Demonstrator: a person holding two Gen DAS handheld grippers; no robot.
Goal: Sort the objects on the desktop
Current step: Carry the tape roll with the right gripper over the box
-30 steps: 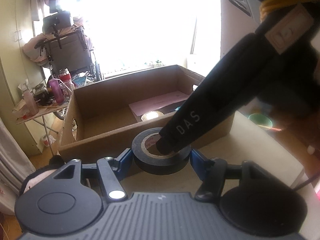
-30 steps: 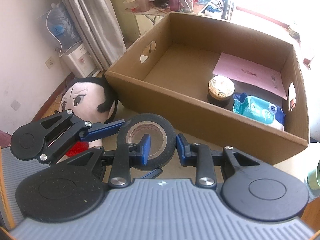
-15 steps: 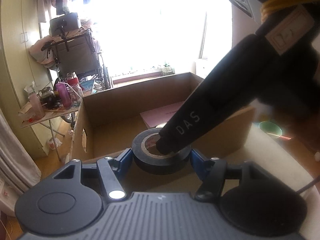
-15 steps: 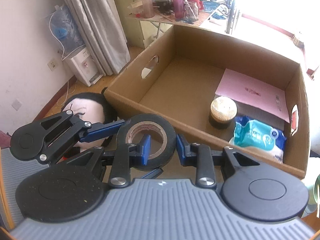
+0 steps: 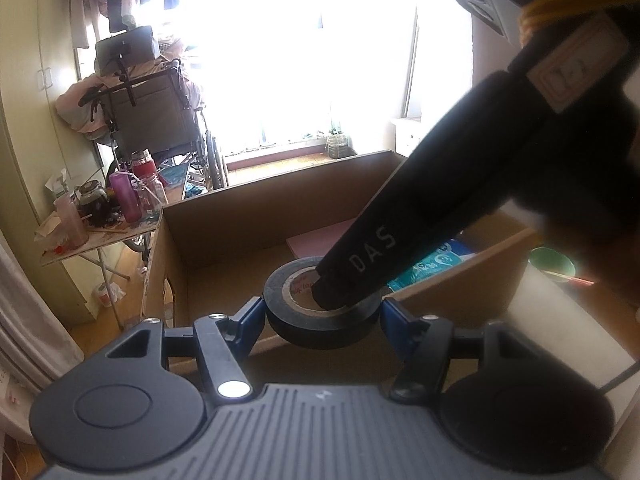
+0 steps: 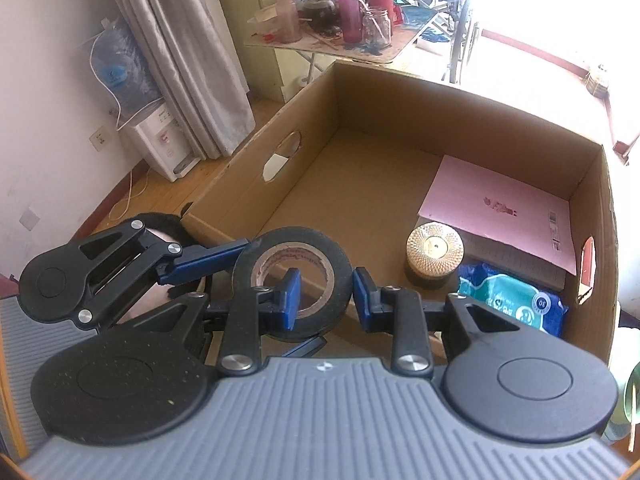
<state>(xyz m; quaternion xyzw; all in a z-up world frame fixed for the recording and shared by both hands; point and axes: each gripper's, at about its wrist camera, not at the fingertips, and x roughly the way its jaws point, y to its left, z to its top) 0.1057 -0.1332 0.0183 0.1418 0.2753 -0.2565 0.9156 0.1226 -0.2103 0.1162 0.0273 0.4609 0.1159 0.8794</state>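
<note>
Tape roll [image 6: 294,280] | lying flat, hole up, over near edge of cardboard box [image 6: 460,120] | left hand-held gripper [image 5: 322,312] clamped on outer sides | right hand-held gripper [image 6: 324,294] pinching roll wall, one finger through core | box floor just ahead and below

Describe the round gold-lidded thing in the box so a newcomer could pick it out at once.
Start at the open cardboard box; its right end holds all the contents. There, the small round jar stands just in front of the pink envelope's near-left corner, left of the blue wet-wipes pack. It is the only round, upright item inside, with a ribbed gold lid on a dark body.
</note>
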